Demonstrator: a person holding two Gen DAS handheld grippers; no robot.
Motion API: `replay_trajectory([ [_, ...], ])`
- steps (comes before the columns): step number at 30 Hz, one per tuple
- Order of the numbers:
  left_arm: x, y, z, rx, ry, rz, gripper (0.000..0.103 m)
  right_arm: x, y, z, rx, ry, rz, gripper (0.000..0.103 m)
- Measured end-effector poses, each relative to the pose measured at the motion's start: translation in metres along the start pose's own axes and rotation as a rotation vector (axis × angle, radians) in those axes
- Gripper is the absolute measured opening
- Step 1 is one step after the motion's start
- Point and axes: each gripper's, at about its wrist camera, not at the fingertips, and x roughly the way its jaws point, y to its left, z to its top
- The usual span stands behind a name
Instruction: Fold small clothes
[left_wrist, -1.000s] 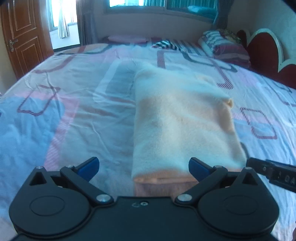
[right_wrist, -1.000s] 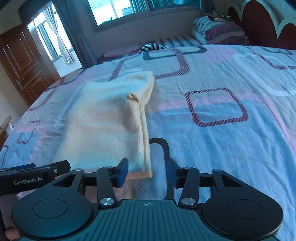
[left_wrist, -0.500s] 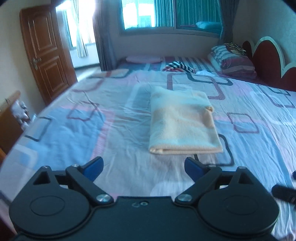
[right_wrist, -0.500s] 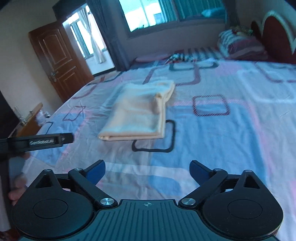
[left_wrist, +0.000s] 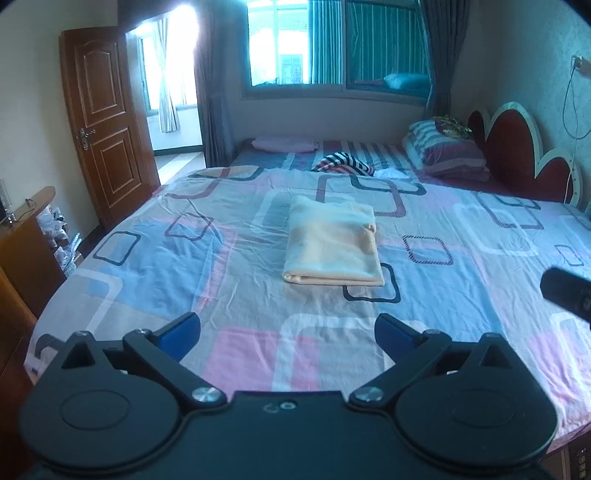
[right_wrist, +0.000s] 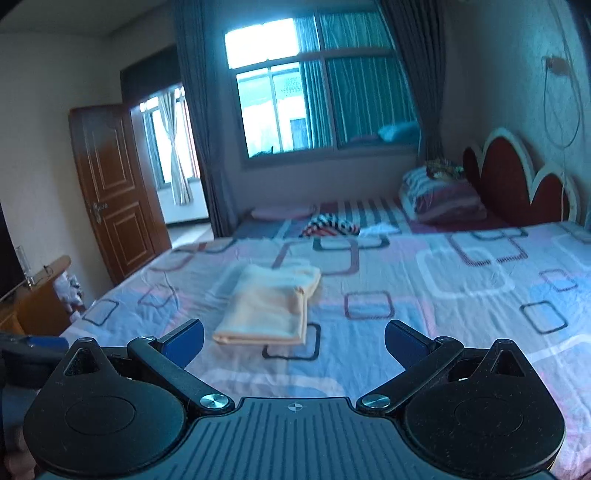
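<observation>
A pale orange folded cloth (left_wrist: 333, 246) lies flat in the middle of the patterned bedsheet (left_wrist: 155, 266); it also shows in the right wrist view (right_wrist: 271, 304). My left gripper (left_wrist: 288, 332) is open and empty, well back from the cloth near the bed's front edge. My right gripper (right_wrist: 293, 338) is open and empty, also well back from the cloth. The tip of the right gripper shows at the right edge of the left wrist view (left_wrist: 565, 295).
A striped garment (left_wrist: 343, 166) and a stack of pillows (left_wrist: 447, 151) lie at the far end of the bed by the red headboard (left_wrist: 517, 155). A wooden door (left_wrist: 103, 125) and a low wooden cabinet (left_wrist: 22, 243) stand on the left.
Both grippers have drawn back and up from the folded cloth, which now looks small and far. The right gripper's jaws opened wide after being narrow a second ago.
</observation>
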Motion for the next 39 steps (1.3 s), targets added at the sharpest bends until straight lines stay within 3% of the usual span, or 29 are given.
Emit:
replay_trajectory([
  [12,-0.044,0.005,-0.014,-0.024,-0.059,0.015,0.101,-0.036,0.014,-0.007,-0.043,-0.048,-0.012,0.103],
  [20,-0.049,0.001,-0.014,-0.017,-0.064,-0.009,0.101,-0.045,0.008,-0.01,-0.03,-0.047,-0.014,0.103],
  [39,-0.049,0.006,-0.012,-0.023,-0.071,0.013,0.102,-0.037,0.005,-0.01,-0.027,-0.034,-0.014,0.103],
])
